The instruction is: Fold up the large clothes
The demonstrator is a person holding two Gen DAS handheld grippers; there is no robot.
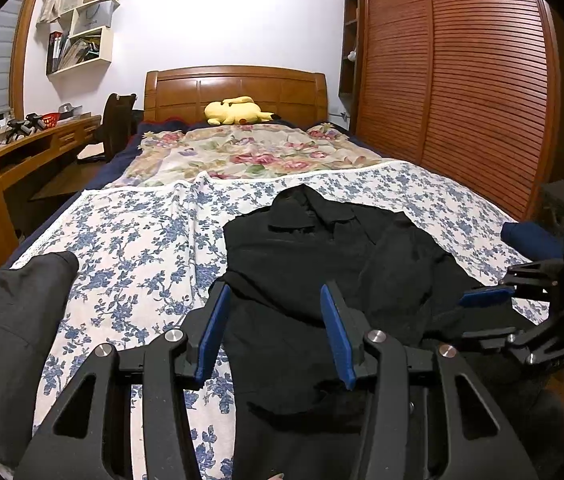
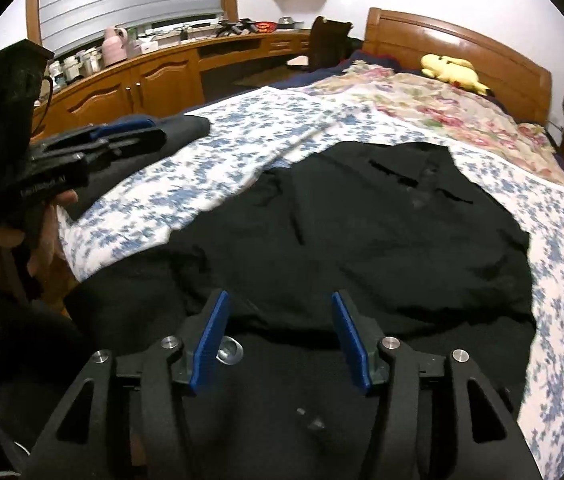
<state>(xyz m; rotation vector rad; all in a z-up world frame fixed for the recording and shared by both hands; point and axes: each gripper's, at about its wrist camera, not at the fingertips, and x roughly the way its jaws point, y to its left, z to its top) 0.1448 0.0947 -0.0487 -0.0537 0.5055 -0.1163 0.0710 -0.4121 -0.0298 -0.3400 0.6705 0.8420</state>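
Note:
A large black garment (image 1: 322, 256) lies spread and rumpled on the blue-flowered sheet (image 1: 137, 240) at the foot of the bed; it also fills the middle of the right wrist view (image 2: 382, 232). My left gripper (image 1: 275, 294) is open and empty, hovering just above the garment's near part. My right gripper (image 2: 279, 300) is open and empty over the garment's near hem. The right gripper shows at the right edge of the left wrist view (image 1: 486, 296). The left gripper shows at the left of the right wrist view (image 2: 121, 132), held in a hand.
A second dark folded cloth (image 1: 9, 320) lies at the bed's near left corner. A yellow plush toy (image 1: 237, 111) rests by the wooden headboard (image 1: 237, 84). A wooden desk (image 1: 13, 152) runs along the left wall. Louvred wardrobe doors (image 1: 462, 80) stand on the right.

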